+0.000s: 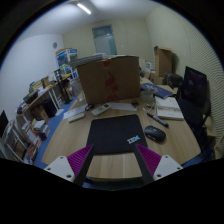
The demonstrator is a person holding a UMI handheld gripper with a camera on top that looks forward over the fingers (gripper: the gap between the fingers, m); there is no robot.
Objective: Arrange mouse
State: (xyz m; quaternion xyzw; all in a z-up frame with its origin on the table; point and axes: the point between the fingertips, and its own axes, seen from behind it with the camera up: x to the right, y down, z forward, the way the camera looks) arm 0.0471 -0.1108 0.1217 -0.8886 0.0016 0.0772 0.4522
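A wooden table (190,150) is stretching across the room, carrying everything else in sight. At its far side a large cardboard box (108,79) is standing, with shelves (40,100) crowding the wall beyond it. A black office chair (194,88) is sitting at the table's far corner, and an open book (168,108) is lying just in front of it. A black mouse mat (119,133) is lying just ahead of the fingers, its white lettering facing them. The gripper (113,160) is hovering above the table with its jaws spread wide and nothing between them, each pink pad (80,158) showing. The mouse (154,132) is resting on the bare wood just beside the mat.
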